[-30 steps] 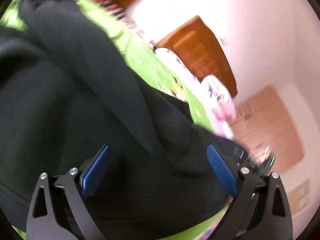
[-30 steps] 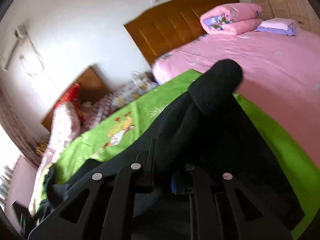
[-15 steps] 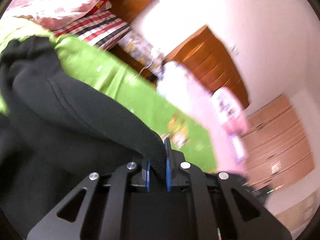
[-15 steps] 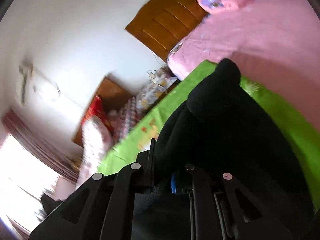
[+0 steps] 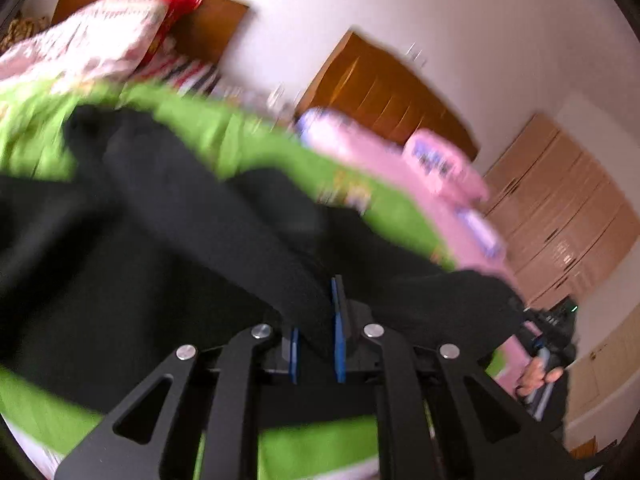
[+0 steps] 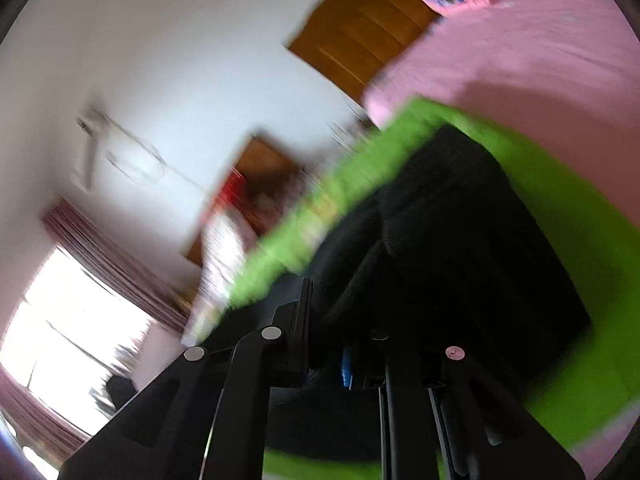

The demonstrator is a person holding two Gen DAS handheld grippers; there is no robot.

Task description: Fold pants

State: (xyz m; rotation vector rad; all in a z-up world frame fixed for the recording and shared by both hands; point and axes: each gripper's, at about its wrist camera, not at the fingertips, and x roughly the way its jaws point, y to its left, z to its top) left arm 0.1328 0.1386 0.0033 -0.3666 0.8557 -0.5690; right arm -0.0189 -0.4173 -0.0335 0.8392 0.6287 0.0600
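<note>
Black pants [image 5: 132,248] lie across a bright green sheet [image 5: 248,140]. My left gripper [image 5: 316,320] is shut on a thick fold of the black cloth, which rises between its blue pads [image 5: 339,320]. In the right wrist view the pants [image 6: 448,240] spread out ahead over the green sheet [image 6: 568,208]. My right gripper [image 6: 326,344] is shut on a bunched edge of the same cloth. At the right edge of the left wrist view, a hand [image 5: 536,376] holds the other gripper by the end of the stretched cloth. Both views are blurred by motion.
A pink bed [image 6: 520,52] with a folded pink quilt [image 5: 444,168] and a brown headboard [image 5: 384,92] lies beyond the green sheet. Wooden wardrobes [image 5: 560,208] stand to the right. A bright window with curtains [image 6: 80,300] and patterned bedding [image 5: 88,40] are on the left.
My left gripper has gone from wide open over the pants to shut on a fold of them and has lifted it. The right gripper has kept its grip and swung, tilting its view.
</note>
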